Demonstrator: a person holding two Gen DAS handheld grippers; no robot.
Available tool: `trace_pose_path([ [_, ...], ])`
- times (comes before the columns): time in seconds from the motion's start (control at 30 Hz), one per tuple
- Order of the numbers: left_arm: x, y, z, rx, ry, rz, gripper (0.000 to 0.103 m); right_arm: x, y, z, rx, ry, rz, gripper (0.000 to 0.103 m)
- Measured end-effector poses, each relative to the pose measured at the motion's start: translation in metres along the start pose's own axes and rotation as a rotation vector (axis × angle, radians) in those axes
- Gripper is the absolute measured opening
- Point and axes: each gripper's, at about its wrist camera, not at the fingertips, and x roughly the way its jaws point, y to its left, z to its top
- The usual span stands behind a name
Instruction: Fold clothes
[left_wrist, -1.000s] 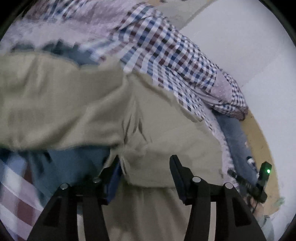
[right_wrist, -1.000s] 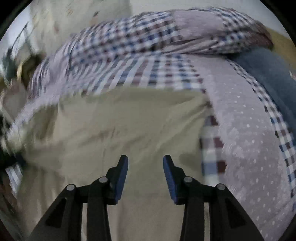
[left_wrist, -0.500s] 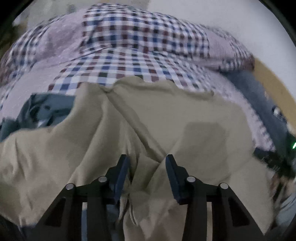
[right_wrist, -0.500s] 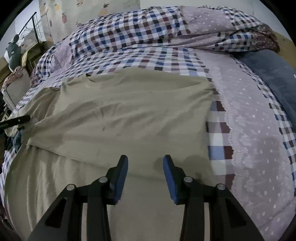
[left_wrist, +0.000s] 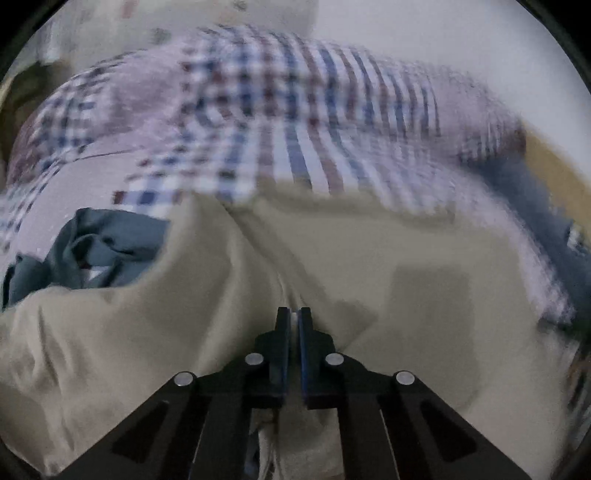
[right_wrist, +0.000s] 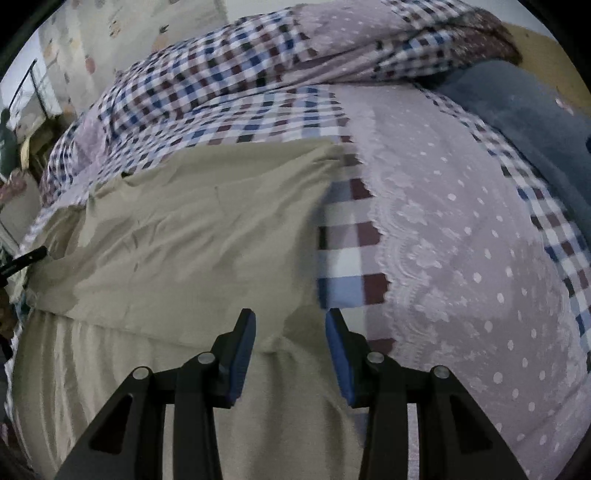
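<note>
A beige garment (left_wrist: 369, 266) is spread across a bed covered by a checked quilt (right_wrist: 258, 74), and a ridge of its cloth is pinched between the nearly closed fingers of the left gripper (left_wrist: 294, 317). The right gripper (right_wrist: 290, 332) is held wide apart just over the garment's near right edge, with nothing between its blue pads (right_wrist: 243, 347). A crumpled blue-grey garment (left_wrist: 96, 251) is seen beside the beige one in the blurred left wrist view.
</note>
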Motion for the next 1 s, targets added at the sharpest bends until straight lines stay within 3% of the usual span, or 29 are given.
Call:
trace_pose_path([
  [0.17, -0.025, 0.028, 0.009, -0.196, -0.160, -0.043, 0.003, 0.006, -0.033, -0.002, 0.143, 0.038, 0.107, 0.042],
  [0.47, -0.006, 0.029, 0.003, -0.201, -0.099, 0.015, 0.003, 0.021, -0.056, -0.007, 0.260, 0.049, 0.231, 0.044],
  [0.57, -0.007, 0.027, 0.006, -0.197, -0.101, 0.020, 0.003, 0.023, -0.050, -0.003, 0.221, 0.050, 0.214, 0.044],
  [0.6, -0.005, 0.025, 0.007, -0.197, -0.100, 0.021, 0.003, 0.024, -0.046, -0.001, 0.201, 0.052, 0.203, 0.042],
  [0.67, -0.004, 0.024, 0.008, -0.199, -0.098, 0.019, 0.003, 0.026, -0.035, 0.000, 0.139, 0.060, 0.158, 0.027],
  [0.7, -0.004, 0.024, 0.009, -0.200, -0.097, 0.018, 0.003, 0.027, -0.029, 0.001, 0.106, 0.064, 0.126, 0.007],
  [1.0, 0.003, 0.026, 0.012, -0.231, -0.095, -0.025, 0.003, 0.015, -0.031, 0.002, 0.066, 0.096, 0.055, 0.002],
])
